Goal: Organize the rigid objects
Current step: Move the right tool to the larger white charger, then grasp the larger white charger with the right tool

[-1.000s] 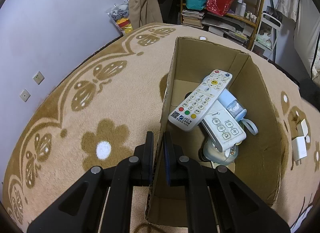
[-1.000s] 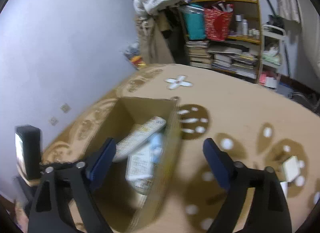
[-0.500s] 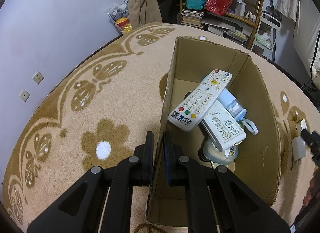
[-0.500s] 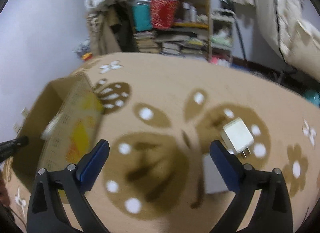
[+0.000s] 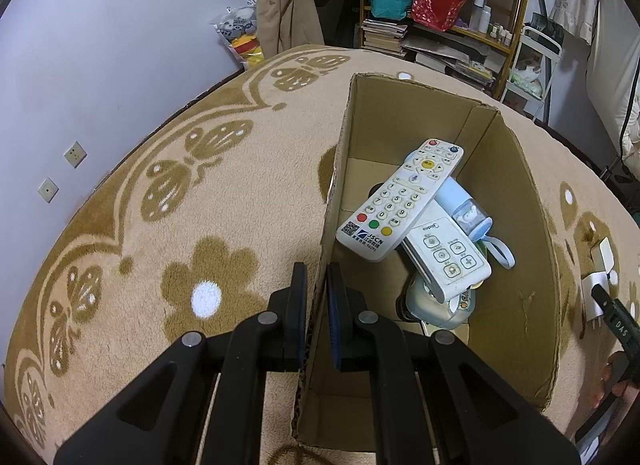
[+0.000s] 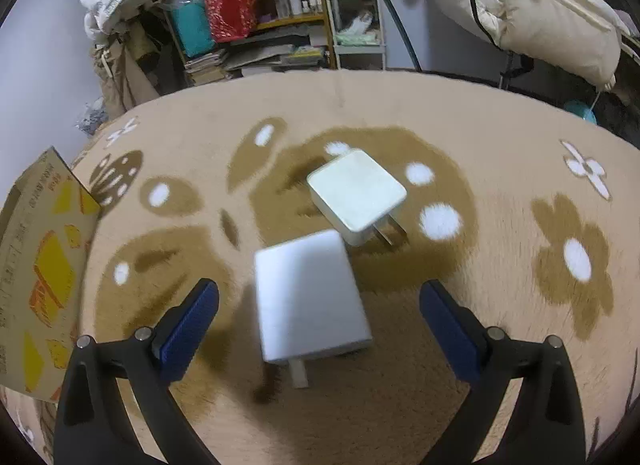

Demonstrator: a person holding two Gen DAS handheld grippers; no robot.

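My left gripper (image 5: 317, 297) is shut on the left wall of an open cardboard box (image 5: 516, 265) on the carpet. Inside lie a white remote with coloured buttons (image 5: 400, 201), a second white remote (image 5: 448, 257) and a pale blue baby bottle (image 5: 464, 213). My right gripper (image 6: 320, 317) is open and empty, its fingers astride a white plug adapter (image 6: 308, 297) lying on the carpet. A second white plug adapter (image 6: 356, 195) lies just beyond. Both adapters also show in the left wrist view (image 5: 600, 269), right of the box, with the right gripper's tip (image 5: 616, 325).
The box's printed outer wall (image 6: 36, 273) stands at the right wrist view's left edge. Cluttered shelves (image 5: 452, 17) with bags and books stand past the carpet. A wall with sockets (image 5: 76, 153) lies left. A white trolley (image 6: 356, 21) stands by the shelves.
My right gripper swung from above the box to the right and down over the two adapters; the nearer one now lies between its open fingers. My left gripper has not moved.
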